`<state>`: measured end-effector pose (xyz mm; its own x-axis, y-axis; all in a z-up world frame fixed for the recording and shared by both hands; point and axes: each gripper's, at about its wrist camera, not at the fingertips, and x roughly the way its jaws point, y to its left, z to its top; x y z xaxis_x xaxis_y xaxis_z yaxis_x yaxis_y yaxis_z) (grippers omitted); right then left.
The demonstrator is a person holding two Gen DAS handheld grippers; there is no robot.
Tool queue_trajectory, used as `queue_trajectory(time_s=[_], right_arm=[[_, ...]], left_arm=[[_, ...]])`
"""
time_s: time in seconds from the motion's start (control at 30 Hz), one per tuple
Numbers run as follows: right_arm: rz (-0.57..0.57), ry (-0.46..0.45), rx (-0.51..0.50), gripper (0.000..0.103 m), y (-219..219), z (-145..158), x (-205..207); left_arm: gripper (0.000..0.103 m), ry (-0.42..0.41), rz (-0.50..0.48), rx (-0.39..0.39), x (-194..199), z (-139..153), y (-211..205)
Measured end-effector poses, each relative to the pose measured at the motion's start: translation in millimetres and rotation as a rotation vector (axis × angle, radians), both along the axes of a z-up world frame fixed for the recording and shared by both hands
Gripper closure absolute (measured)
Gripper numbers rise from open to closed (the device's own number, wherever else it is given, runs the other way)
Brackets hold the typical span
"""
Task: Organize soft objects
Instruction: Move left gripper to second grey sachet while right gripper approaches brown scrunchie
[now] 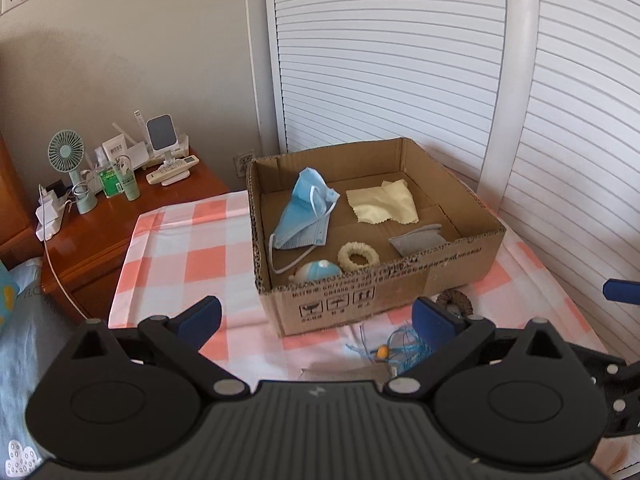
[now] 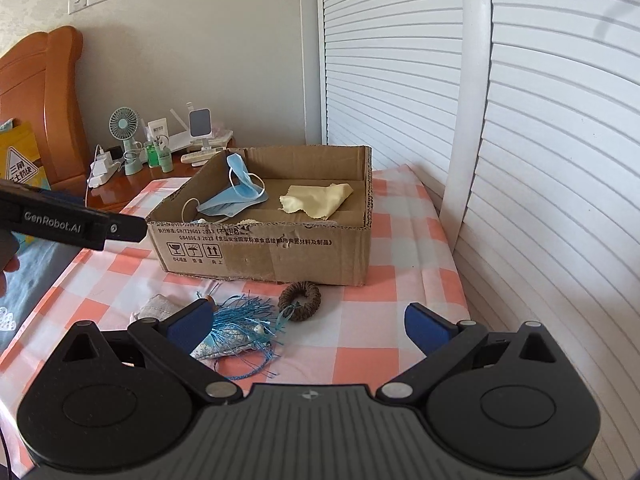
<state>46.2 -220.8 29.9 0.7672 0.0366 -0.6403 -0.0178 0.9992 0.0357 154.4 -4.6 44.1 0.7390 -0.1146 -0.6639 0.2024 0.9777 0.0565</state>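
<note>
An open cardboard box (image 1: 440,276) stands on the checked cloth. It holds a blue face mask (image 1: 306,216), a yellow cloth (image 1: 384,204), a grey cloth (image 1: 420,240), a cream ring (image 1: 359,256) and a blue-white plush (image 1: 318,271). My left gripper (image 1: 318,316) hovers open just before the box's front wall, with nothing between its fingers. In front of the box lie a brown woven ring (image 2: 300,300), a blue tassel (image 2: 244,316), a patterned pouch (image 2: 228,344) and a pale cloth (image 2: 154,308). My right gripper (image 2: 306,322) is open above the cloth; the tassel lies by its left finger.
White louvered doors (image 2: 540,160) and a white post (image 2: 464,140) close off the right side. A wooden nightstand (image 1: 120,216) at the left carries a small fan (image 1: 66,152), bottles and a remote. The pink-checked cloth (image 2: 400,280) is bare to the right of the box.
</note>
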Motion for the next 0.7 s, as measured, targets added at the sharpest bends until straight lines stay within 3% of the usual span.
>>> queue_trajectory(time_s=[0.27, 0.7], right_arm=[[0.005, 0.03, 0.012, 0.0, -1, -10, -3], [0.005, 0.105, -0.006, 0.0, 3, -34, 14]], left_arm=[[0.002, -0.016, 0.089, 0.028, -31, -25, 8], [0.002, 0.118, 0.07, 0.0, -17, -71, 3]])
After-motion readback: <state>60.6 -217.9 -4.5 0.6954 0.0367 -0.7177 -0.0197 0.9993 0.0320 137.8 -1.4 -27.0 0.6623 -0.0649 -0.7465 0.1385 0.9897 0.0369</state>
